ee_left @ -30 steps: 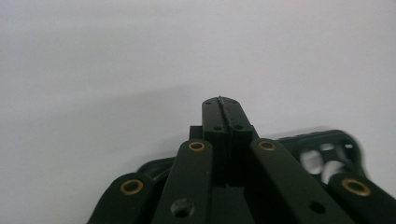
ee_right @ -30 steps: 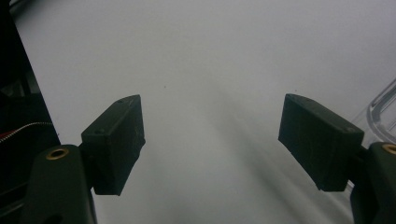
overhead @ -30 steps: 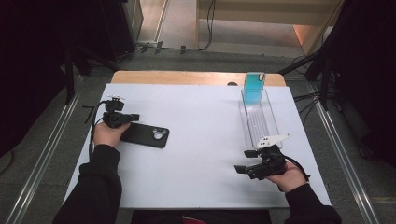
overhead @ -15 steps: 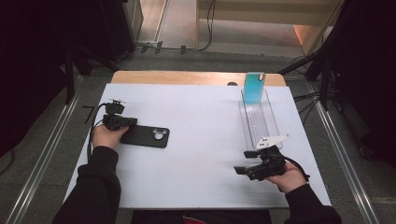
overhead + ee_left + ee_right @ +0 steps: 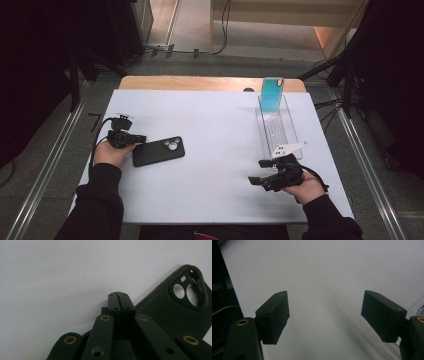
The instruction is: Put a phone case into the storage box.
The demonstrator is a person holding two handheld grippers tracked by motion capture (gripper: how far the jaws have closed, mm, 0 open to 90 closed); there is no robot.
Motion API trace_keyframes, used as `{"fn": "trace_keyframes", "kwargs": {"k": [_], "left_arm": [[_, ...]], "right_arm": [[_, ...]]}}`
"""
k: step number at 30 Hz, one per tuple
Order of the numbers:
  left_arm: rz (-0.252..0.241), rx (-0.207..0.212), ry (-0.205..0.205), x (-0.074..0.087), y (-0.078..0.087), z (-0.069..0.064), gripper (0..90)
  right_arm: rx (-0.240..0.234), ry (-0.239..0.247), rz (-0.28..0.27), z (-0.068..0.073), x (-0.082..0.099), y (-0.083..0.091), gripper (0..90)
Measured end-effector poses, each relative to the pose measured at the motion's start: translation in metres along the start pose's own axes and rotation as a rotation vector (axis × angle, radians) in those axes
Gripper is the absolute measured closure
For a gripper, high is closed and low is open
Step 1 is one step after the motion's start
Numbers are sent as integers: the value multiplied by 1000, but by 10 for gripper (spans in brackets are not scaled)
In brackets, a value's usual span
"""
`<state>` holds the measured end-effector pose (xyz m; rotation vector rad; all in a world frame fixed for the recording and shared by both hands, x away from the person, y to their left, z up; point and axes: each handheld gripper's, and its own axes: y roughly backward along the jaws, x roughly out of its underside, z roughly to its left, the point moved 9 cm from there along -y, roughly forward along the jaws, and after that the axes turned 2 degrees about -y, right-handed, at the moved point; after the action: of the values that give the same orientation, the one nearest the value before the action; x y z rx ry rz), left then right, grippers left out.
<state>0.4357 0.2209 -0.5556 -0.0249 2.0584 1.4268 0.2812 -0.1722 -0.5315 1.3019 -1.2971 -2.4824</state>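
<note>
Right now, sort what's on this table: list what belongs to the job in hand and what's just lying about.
In the job:
- black phone case, lying flat
- left gripper, shut, at the case's edge

Lying about:
- clear tray at the far right
- blue phone case, upright in the tray's far end
- right gripper, open over bare white table

A black phone case (image 5: 158, 151) lies flat, camera cutouts up, on the white table (image 5: 210, 125).

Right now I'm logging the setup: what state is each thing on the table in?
black phone case: flat on the white table, camera cutout up.
blue phone case: upright at the clear tray's far end.
left tool: shut, empty, at the black case's edge.
right tool: open, empty.
</note>
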Motion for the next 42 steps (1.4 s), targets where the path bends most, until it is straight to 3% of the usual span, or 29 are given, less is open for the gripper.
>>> {"fn": "trace_keyframes", "kwargs": {"k": [6, 11, 21, 23, 26, 33, 42], "left_arm": [[12, 30, -46, 9, 4, -12, 899], [17, 46, -40, 14, 6, -17, 899], [46, 92, -79, 28, 9, -36, 897], [29, 90, -68, 26, 9, -36, 848], [-10, 141, -50, 21, 12, -40, 737], [-111, 215, -95, 14, 30, -66, 483], [-156, 284, -142, 27, 43, -93, 350]], "right_arm": [[20, -13, 2, -6, 1, 2, 206], [21, -9, 1, -6, 0, 2, 206], [11, 0, 6, -5, -2, -1, 206], [10, 1, 6, -5, -2, -1, 206], [8, -2, 7, -5, -1, -1, 206], [6, -7, 17, -5, 1, -1, 206], [13, -6, 28, -5, 4, 0, 206]]}}
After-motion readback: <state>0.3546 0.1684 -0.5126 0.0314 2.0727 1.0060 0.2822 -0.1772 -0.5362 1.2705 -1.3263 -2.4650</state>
